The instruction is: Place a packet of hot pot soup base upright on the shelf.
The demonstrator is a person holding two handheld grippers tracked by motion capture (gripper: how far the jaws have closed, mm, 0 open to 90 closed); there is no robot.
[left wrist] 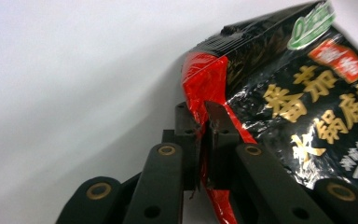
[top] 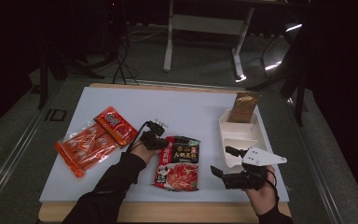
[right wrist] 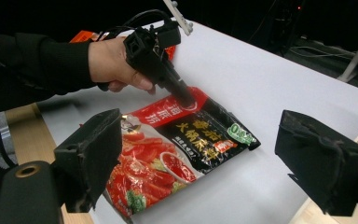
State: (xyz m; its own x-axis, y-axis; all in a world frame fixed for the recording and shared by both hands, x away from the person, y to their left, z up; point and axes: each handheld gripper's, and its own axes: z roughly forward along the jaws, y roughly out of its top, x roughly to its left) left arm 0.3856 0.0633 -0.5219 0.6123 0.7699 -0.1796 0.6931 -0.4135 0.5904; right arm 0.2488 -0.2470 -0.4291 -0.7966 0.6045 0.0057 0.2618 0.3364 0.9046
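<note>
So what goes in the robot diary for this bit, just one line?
left gripper: shut on edge of black-and-red soup-base packet | right gripper: open, holding nothing | white compartment tray: beside right gripper

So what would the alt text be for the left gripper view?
The left gripper is shut on the red corner edge of a black and red food packet with gold lettering, which lies on a white table.

**Open ground at the far end, packets crowding the near half**

The far half of the white surface (top: 168, 100) lies bare, open to any approach. Nearer, the orange sachets (top: 95, 140) block the left, the black-and-red packet (top: 179, 163) the middle, and the white tray (top: 240, 135) with its brown pouch (top: 244, 107) the right edge. A bare lane runs between packet and tray.
</note>
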